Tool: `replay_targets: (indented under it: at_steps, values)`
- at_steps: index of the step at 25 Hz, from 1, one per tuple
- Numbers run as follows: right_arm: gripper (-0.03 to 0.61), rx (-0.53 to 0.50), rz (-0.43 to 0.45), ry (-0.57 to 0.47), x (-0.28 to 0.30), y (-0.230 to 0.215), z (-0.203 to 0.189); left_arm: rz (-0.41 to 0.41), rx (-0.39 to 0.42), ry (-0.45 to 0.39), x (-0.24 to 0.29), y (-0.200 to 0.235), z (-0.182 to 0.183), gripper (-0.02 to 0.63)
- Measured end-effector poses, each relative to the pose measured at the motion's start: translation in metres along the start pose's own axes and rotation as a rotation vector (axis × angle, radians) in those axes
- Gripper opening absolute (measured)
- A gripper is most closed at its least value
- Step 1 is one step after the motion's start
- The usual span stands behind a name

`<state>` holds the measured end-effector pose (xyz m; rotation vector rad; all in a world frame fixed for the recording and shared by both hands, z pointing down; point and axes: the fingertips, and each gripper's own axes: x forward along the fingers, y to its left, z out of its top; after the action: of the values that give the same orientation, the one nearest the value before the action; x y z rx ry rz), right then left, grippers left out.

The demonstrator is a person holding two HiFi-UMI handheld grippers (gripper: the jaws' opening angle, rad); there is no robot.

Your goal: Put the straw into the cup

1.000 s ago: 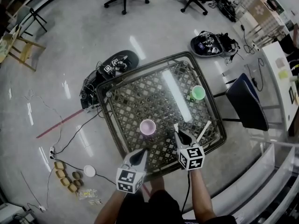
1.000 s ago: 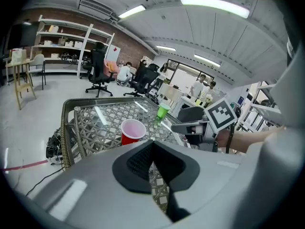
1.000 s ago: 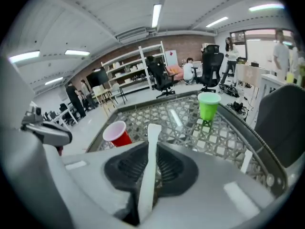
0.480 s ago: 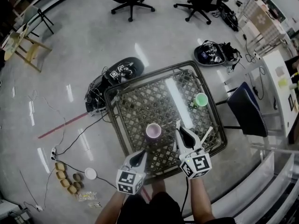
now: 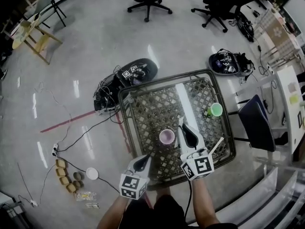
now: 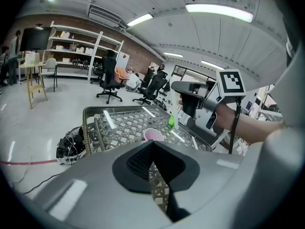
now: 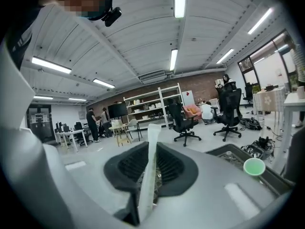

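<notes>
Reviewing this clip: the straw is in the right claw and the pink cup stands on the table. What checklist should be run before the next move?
1. Straw gripped: ok. The right claw is shut on it, with one end sticking out past the tips.
2. Pink cup upright with its mouth facing up: ok.
3. Straw end over the cup's mouth: not ok. In the head view the claw sits beside the cup's right rim.
4. Left claw out of the way: ok. It is shut, empty and near the table's edge.
5. Height of the straw above the rim: cannot tell.
</notes>
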<state>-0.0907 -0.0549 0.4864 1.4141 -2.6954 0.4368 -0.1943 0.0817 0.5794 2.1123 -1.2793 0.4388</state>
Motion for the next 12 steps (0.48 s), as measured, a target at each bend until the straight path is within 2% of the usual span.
replay_targets:
  at_steps: [12]
  values:
    - [0.055,0.025,0.030,0.043,0.040,-0.001,-0.044,0.031,-0.030,0.007,0.010,0.027,-0.011,0.006]
